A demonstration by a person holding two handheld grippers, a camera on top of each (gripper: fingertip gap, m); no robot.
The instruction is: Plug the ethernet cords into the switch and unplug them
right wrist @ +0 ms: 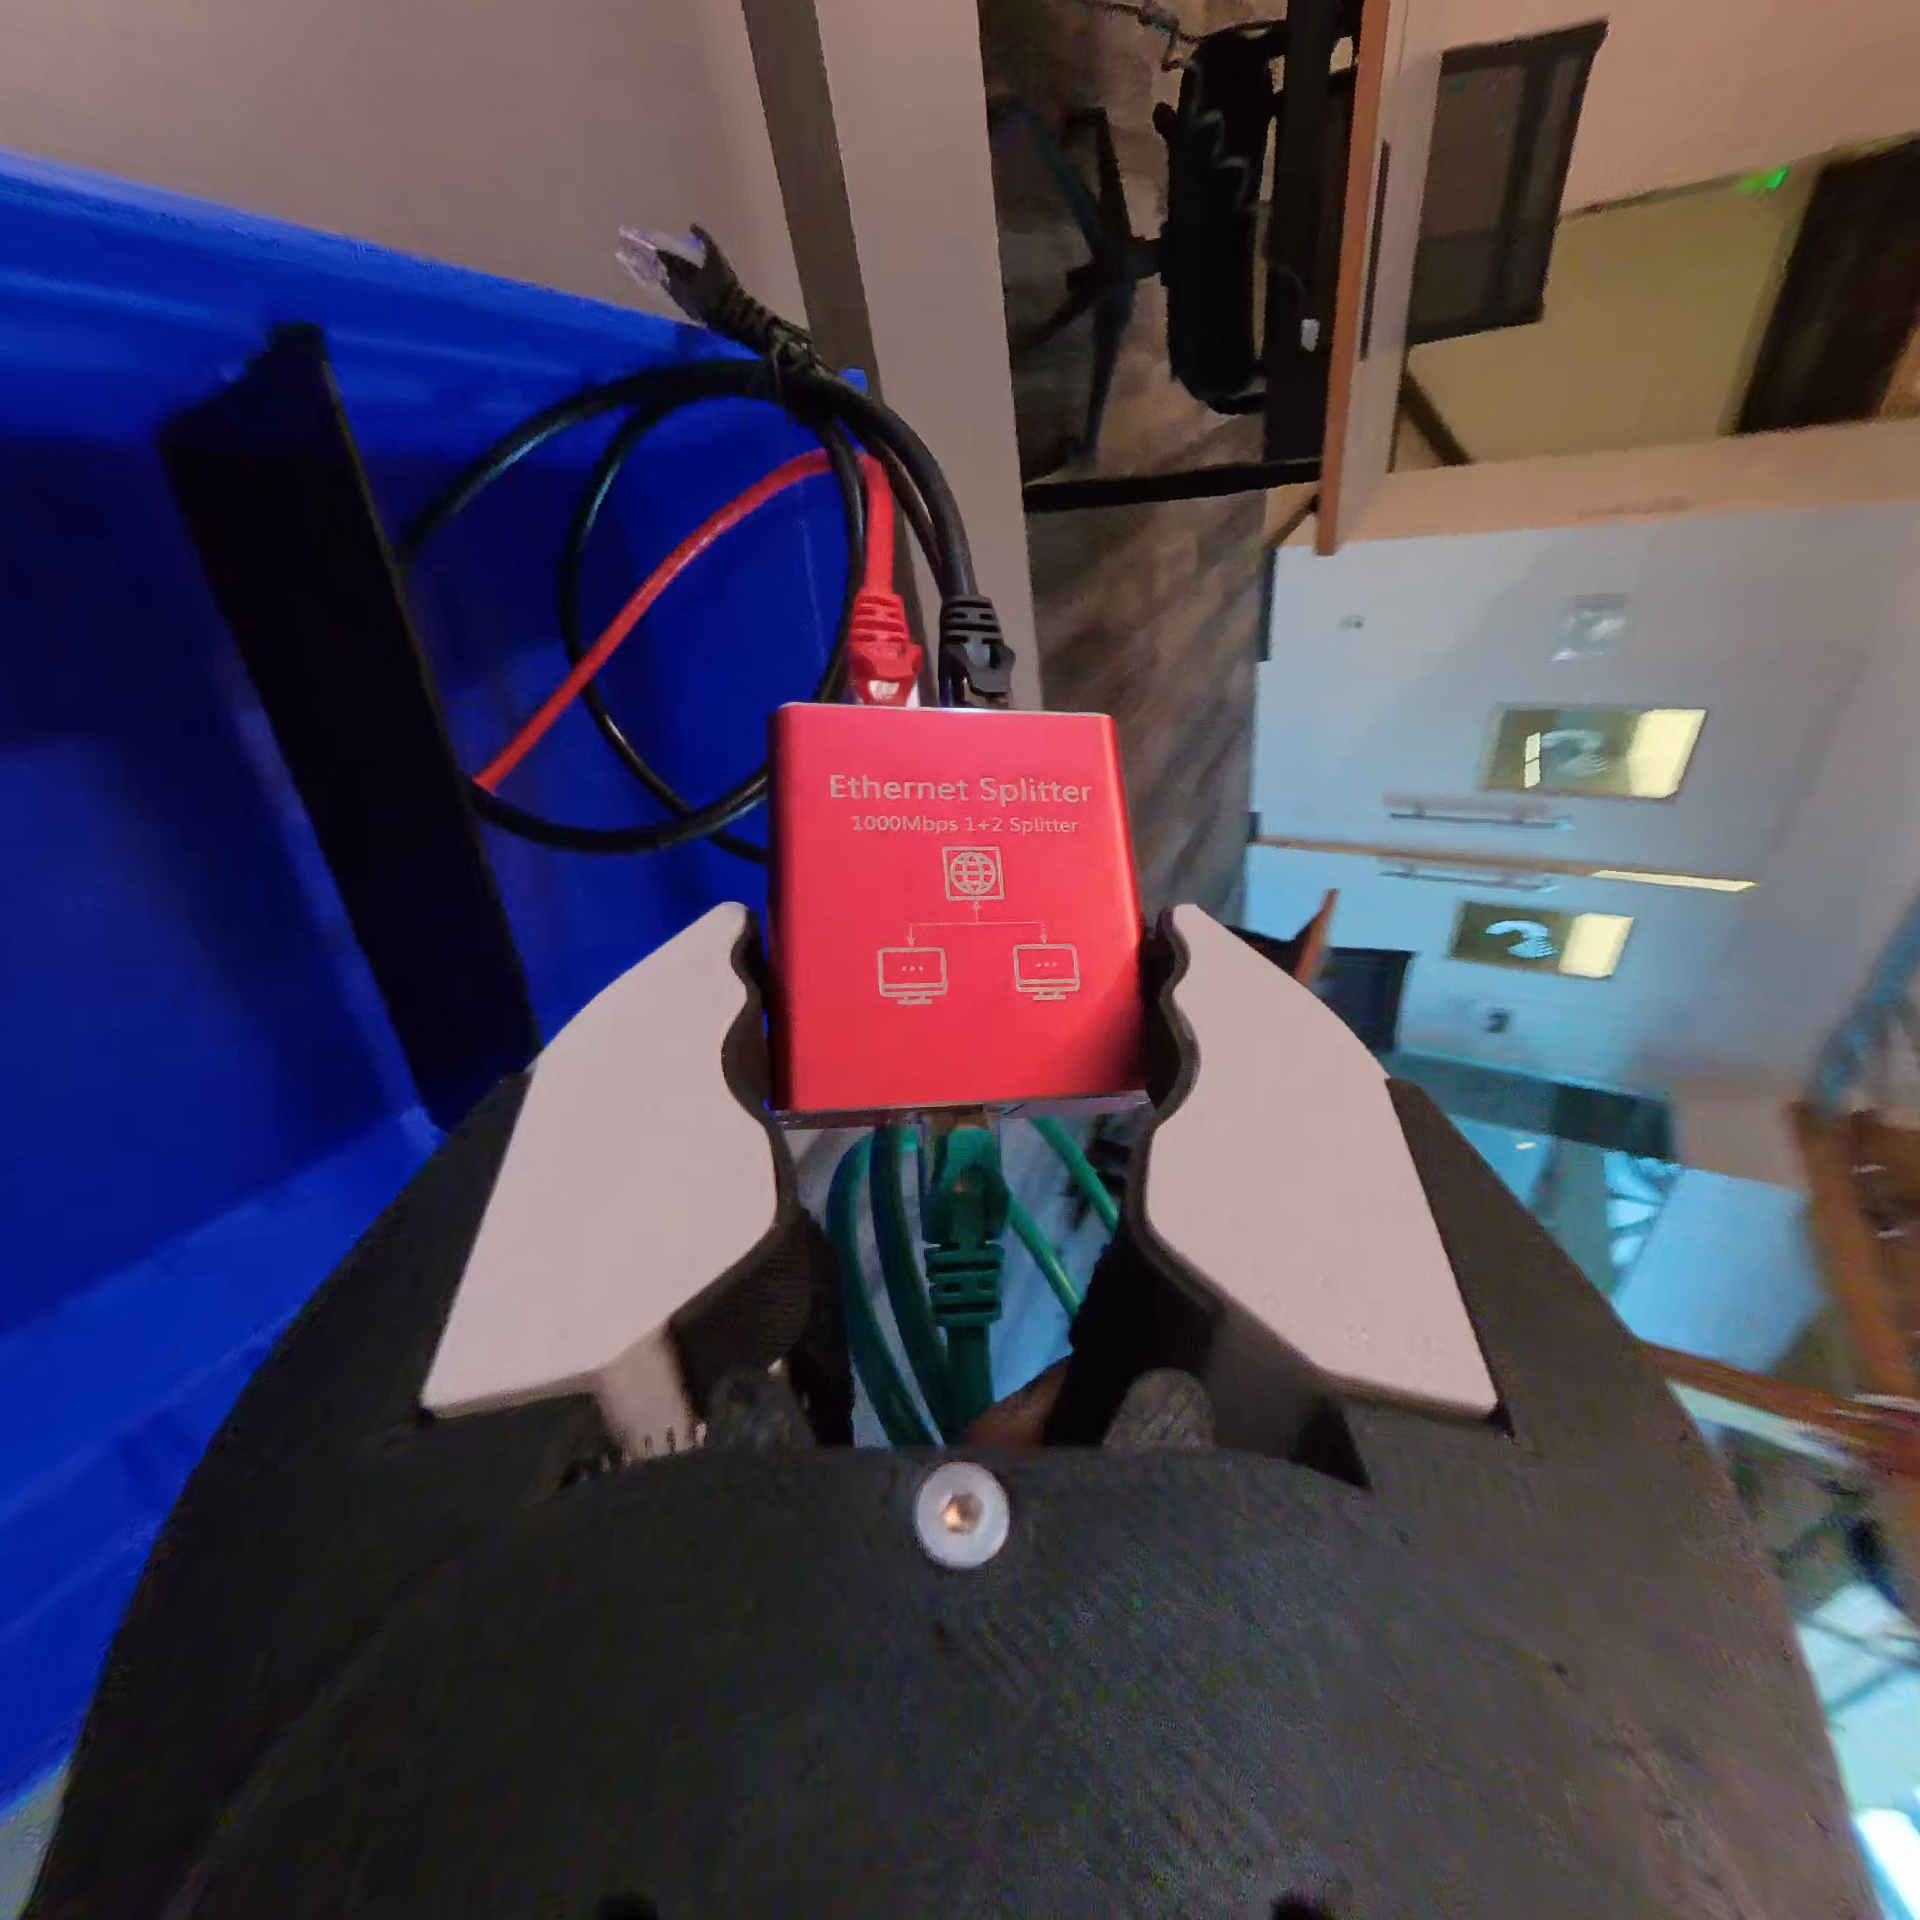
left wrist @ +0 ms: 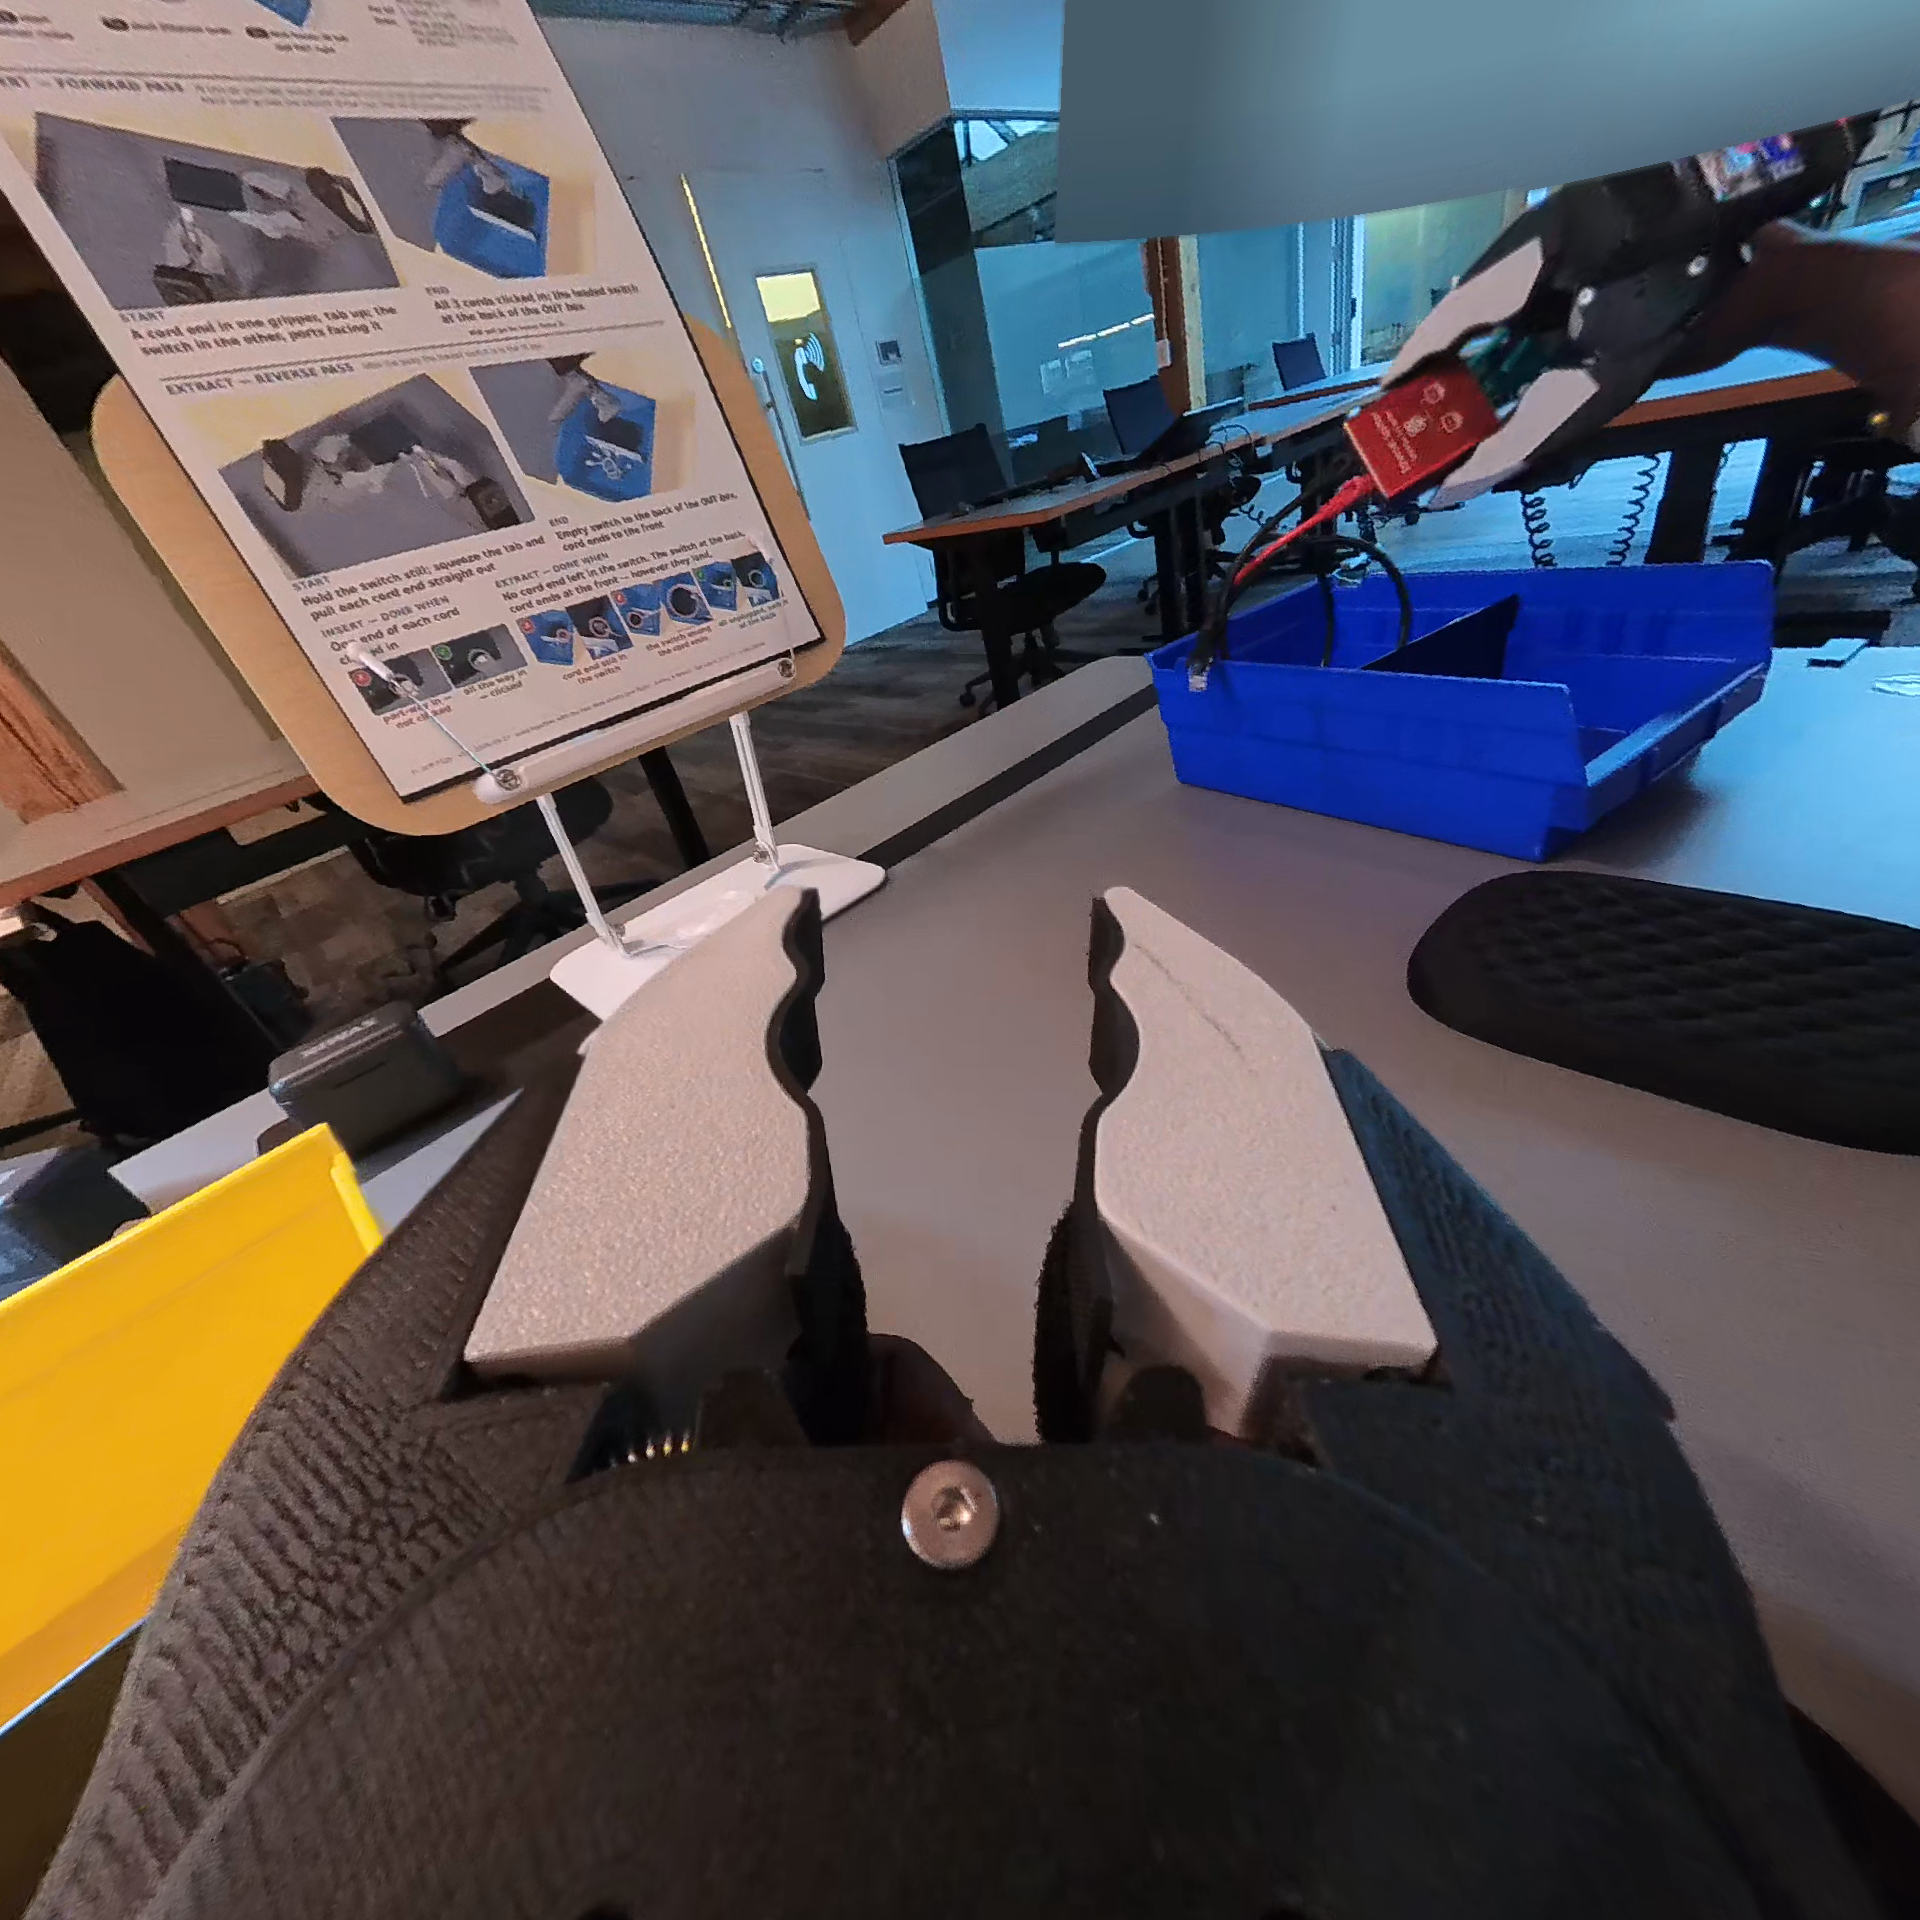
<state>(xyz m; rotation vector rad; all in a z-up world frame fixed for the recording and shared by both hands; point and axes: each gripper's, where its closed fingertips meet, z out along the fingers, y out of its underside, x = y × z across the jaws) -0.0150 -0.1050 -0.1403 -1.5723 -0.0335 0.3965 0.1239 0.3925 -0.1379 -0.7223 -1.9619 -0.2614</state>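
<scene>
While right gripper (right wrist: 956,997) clamps switch (right wrist: 951,904) | green cord (right wrist: 966,1236) seemingly plugged, right view only

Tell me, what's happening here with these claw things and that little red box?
A person holds a two-finger gripper in each hand. The right gripper is clamped on the red switch, lifted above the blue bin. A red cord and a black cord are plugged into its far end, a green cord into its near end; the black cord's free end hangs over the bin's edge. The left gripper is open and empty above the grey table.
</scene>
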